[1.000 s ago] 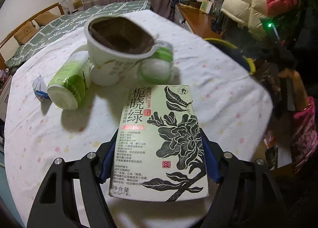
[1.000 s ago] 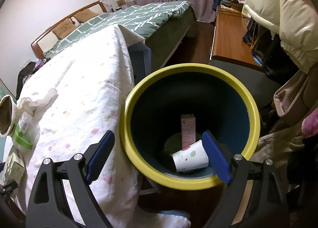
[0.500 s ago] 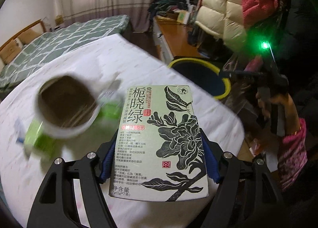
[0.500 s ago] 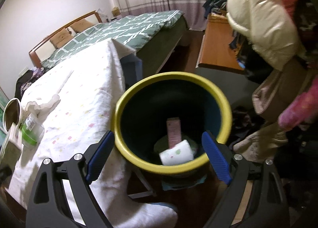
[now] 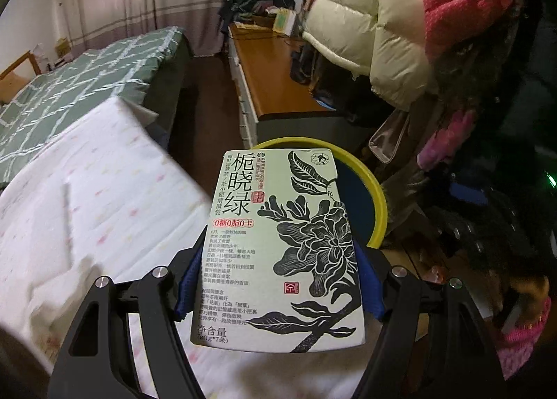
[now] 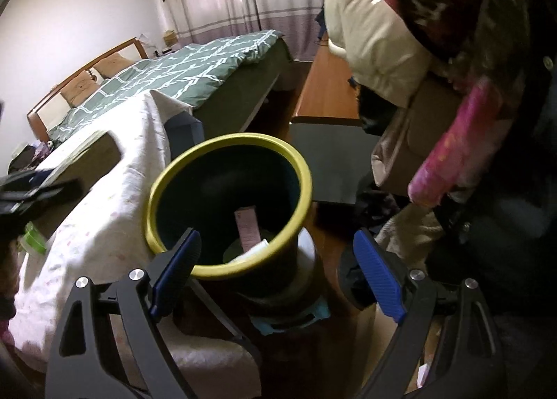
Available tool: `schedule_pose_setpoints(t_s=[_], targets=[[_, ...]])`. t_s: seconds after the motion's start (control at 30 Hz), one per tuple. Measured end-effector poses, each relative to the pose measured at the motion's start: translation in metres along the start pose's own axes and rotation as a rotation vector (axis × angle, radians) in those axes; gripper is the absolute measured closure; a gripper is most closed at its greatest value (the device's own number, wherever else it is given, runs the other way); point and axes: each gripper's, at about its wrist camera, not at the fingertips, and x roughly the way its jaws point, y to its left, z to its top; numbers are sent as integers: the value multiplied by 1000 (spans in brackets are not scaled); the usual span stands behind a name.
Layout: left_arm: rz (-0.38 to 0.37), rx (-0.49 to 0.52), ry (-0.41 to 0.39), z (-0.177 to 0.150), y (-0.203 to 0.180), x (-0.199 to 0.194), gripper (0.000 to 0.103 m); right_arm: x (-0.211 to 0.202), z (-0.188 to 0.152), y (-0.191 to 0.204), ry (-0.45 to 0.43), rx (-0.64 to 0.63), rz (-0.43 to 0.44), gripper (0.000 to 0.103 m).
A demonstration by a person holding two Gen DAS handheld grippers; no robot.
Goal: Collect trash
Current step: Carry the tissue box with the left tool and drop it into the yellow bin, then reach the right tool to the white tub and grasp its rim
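The left claw is clamped on the tea box, blue pads pressing both of its long sides, and the box hangs over the edge of the cloth-covered surface with the yellow-rimmed bin right behind it. It is not over the opening yet, going by the left wrist view; the box's far end covers part of the near rim.

The right claw is spread wide with nothing in it, hovering just above the near rim of the bin.

So where does the job stand? Down inside the bin, the right wrist view shows a pink carton standing on end and something pale lying beside it, so at least two pieces are already in. The tea box looks like the next one, carried but not dropped. At the left edge of that view a green-labelled item sits on the surface, so more seems left to collect; how much more is out of frame.

The count: one bin, one tea box, two claws, two items visible in the bin, one green-labelled piece visible on the surface.
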Motion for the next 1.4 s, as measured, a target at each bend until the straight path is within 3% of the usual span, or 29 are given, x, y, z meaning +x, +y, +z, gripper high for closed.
schedule_pose_setpoints(t_s=[0.23, 0.33, 0.5, 0.63, 0.87, 1.03, 1.17, 1.23, 1.33, 1.4], targets=[[-3, -2, 26, 31, -20, 52, 30, 4, -4, -10, 25, 13, -7, 18], [31, -22, -18, 43, -18, 57, 9, 5, -4, -11, 30, 11, -9, 18], [86, -72, -101, 47, -7, 24, 9, 3, -5, -4, 31, 5, -7, 18], [151, -108, -212, 30, 2, -36, 5, 6, -6, 7, 37, -12, 11, 18], [280, -217, -342, -38, 37, -141, 5, 13, -5, 54, 50, -88, 86, 18], [472, -331, -369, -120, 81, -213, 5, 10, -2, 103, 33, -159, 168, 18], [674, -449, -355, -188, 114, -262, 5, 4, 1, 154, 18, -230, 259, 18], [715, -506, -355, -214, 127, -280, 5, -1, 1, 179, 12, -275, 293, 20], [747, -586, -359, -249, 145, -301, 5, -7, 0, 222, 10, -345, 356, 31], [750, -618, -366, -265, 154, -309, 5, -12, -2, 251, 5, -390, 403, 44]])
